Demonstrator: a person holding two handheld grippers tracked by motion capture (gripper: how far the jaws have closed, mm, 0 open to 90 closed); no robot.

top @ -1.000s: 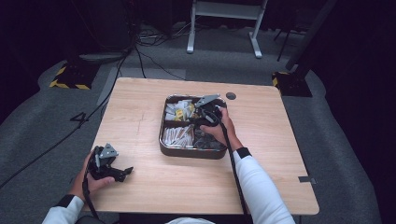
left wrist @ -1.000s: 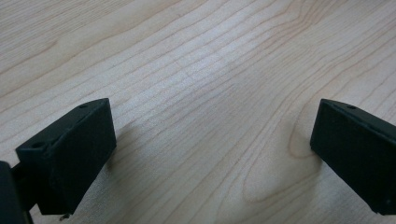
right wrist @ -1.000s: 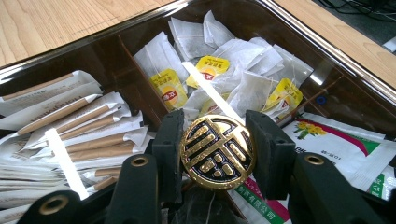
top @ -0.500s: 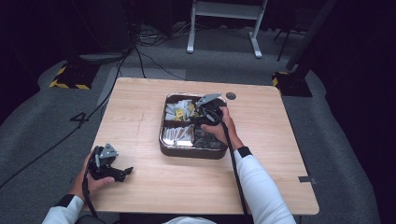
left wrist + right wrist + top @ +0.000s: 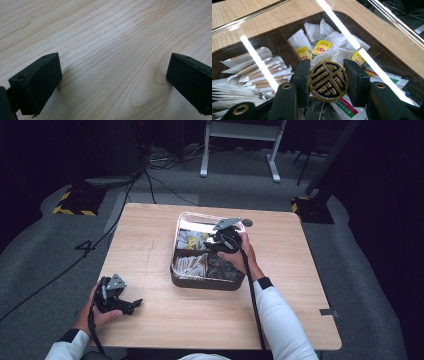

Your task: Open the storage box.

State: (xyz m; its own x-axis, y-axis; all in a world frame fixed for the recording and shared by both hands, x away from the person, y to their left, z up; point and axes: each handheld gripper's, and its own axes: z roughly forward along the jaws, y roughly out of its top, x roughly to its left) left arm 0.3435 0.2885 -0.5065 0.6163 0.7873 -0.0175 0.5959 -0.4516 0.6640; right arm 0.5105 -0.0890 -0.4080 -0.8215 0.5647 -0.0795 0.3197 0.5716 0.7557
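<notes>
Gripping a round gold-and-black knob point(image 5: 328, 81) between its pads, the right gripper point(image 5: 328, 82) sits partly closed over the divided tray point(image 5: 200, 280) at mid-table — the left gripper point(image 5: 112, 77) rests wide open, holding nothing, on the table point(image 5: 105, 37).

1. round gold and black medallion point(image 5: 328, 81) on the clear lid bears one large ornamental character, too stylised to read.
2. at its five o'clock, a sachet's red band point(image 5: 347, 108) carries small white chinese characters, roughly "有限公司".
3. yellow tea bag tags point(image 5: 321, 47) at twelve o'clock: print too small.
</notes>
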